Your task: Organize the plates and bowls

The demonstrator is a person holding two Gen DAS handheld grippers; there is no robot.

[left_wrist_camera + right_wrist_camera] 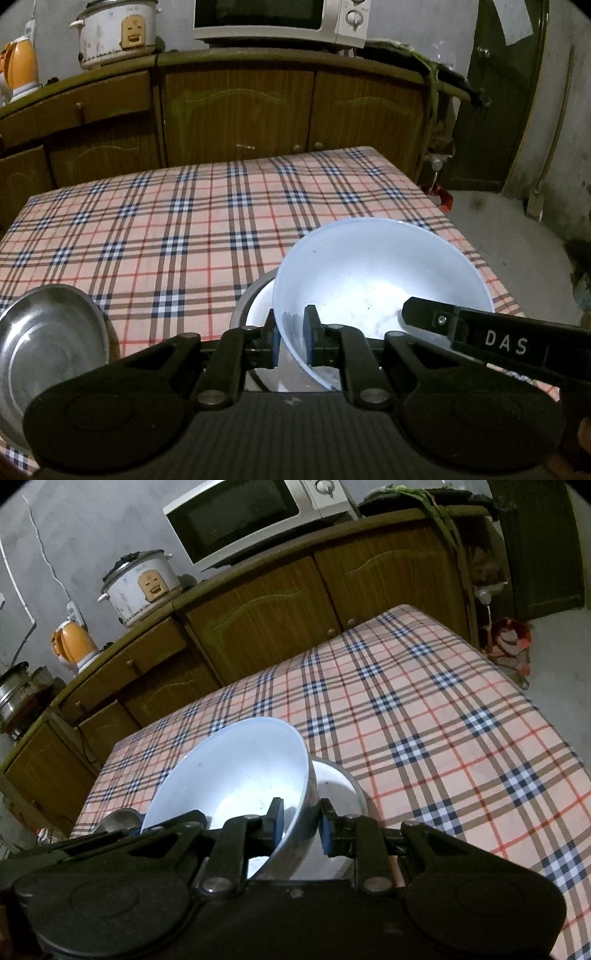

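One pale-blue bowl (373, 273), tilted, steel outside, over white dish (258, 314).

Dim, greenish indoor light; glare pools inside the pale bowl (380, 280); fisheye edges bend and darken.

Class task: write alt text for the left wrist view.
The left gripper pinches the near rim of a pale blue bowl, tilted over a metal bowl on a plaid tablecloth. The right gripper holds its far side; a steel plate lies left.

steel plate (48, 350) cut by left edge, white dish (258, 306) mostly hidden behind bowl (369, 273)
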